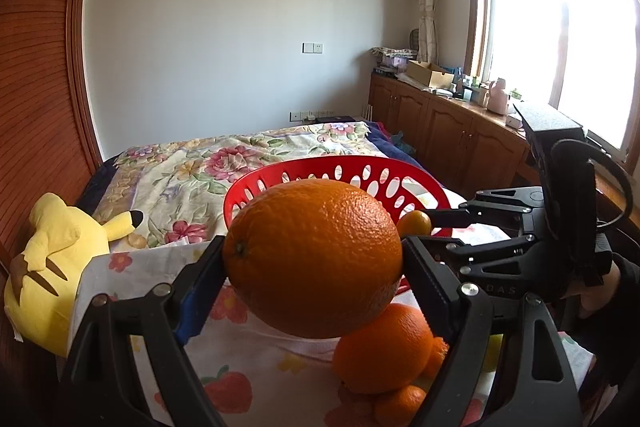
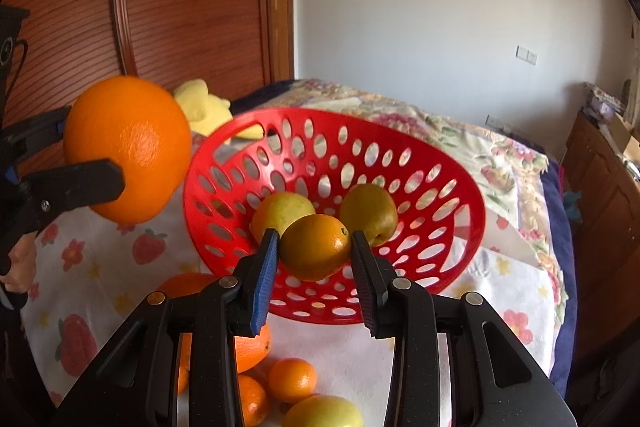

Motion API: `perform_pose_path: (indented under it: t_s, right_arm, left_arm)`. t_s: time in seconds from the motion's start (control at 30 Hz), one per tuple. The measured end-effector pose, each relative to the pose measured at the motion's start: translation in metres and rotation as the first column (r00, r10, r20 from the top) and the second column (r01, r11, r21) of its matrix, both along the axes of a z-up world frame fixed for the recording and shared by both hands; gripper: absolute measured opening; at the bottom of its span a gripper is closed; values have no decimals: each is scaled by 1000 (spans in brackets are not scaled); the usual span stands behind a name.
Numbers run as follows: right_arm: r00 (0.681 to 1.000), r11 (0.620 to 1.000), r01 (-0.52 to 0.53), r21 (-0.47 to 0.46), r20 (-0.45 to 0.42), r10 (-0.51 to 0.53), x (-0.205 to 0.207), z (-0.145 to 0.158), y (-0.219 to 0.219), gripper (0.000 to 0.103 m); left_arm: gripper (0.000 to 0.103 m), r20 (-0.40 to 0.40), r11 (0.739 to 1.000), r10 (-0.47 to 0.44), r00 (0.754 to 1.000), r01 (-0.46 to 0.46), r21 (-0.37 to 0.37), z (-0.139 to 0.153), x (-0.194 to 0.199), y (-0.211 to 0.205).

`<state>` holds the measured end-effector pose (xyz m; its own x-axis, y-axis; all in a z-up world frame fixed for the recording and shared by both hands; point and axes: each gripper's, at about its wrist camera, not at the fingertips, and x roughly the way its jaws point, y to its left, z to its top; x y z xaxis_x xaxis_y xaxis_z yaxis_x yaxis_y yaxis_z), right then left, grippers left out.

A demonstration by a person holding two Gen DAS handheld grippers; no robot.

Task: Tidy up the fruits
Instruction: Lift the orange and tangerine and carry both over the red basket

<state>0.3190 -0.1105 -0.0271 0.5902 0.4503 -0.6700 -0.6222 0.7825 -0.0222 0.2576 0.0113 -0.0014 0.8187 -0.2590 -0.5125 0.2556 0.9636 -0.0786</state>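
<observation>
Left gripper (image 1: 314,259) clamps a big orange (image 1: 314,259) between both fingers, held above the printed cloth (image 1: 256,367) beside the red basket (image 1: 360,167) — dimpled peel, stem end facing left. Right gripper (image 2: 315,253) pinches a small orange (image 2: 315,253) over the basket's perforated plastic rim (image 2: 460,187). Right view alone shows two yellowish fruits (image 2: 368,213) inside — plus loose citrus (image 2: 292,379) on the cloth

A big orange (image 1: 316,255) hung in the air at nine o'clock of the red basket (image 2: 460,195), which held two yellowish fruits (image 2: 370,207) and a small orange (image 2: 315,247).
</observation>
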Motion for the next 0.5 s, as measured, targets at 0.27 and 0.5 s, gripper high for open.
perform_pose_path:
  t_s: [0.27,0.5]
  right_arm:
    - [1000,1000,-3,7,-31,3,10,-2,0,37]
    - [1000,1000,-3,8,-13,3,11,3,-4,41]
  left_arm:
    - [85,-18,1000,-1,1000,1,1,-7,20,0]
    - [85,-27,1000,-8,1000,8,16,-11,31,-8]
